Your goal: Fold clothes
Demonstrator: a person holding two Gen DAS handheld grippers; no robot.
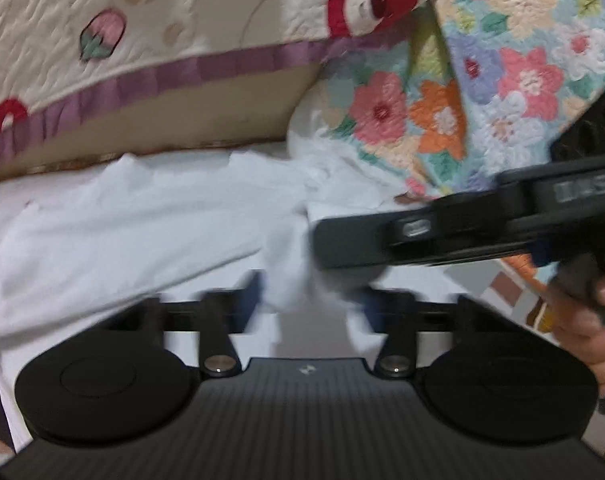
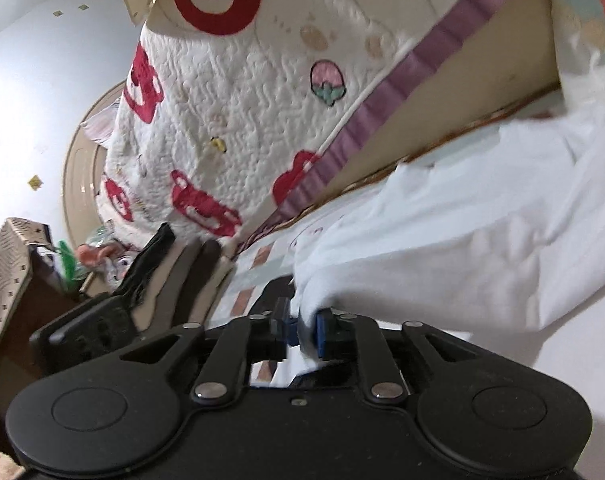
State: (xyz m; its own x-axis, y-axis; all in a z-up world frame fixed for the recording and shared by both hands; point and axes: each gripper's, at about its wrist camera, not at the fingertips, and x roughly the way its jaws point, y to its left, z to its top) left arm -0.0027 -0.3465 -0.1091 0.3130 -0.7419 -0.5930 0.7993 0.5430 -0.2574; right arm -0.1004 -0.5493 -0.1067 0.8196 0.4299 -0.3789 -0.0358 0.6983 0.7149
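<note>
Largest, the bed with a checked sheet, stretching ahead of and under both tools. Next, ahead of the left tool and up to its left, a cream quilt with red bears, strawberries and a purple border, heaped up high; up to the right of that tool, a flowered quilt. Then the white garment, spread on the bed just in front of the left tool and reaching away to its left, wrinkled, with one part gathered into a bunch that runs down toward the tool. Right tool closed tight on a fold of this white cloth, which lifts away from the blue pads up to the right, clear of the sheet there. Left tool with fingers standing rather apart and the white bunch between them; too blurred to tell if pinching or only around the cloth. To the right of the left tool, a hand on the handle of the other tool. Judged by the sagging and the soft creases: light, thin, limp cloth, no stiffness, not fragile, likely to droop from any held point and to slip out of a shallow pinch. Better hold probably at a hem, seam or corner, deep between the pads. Stage of the folding not settled by these views.
</note>
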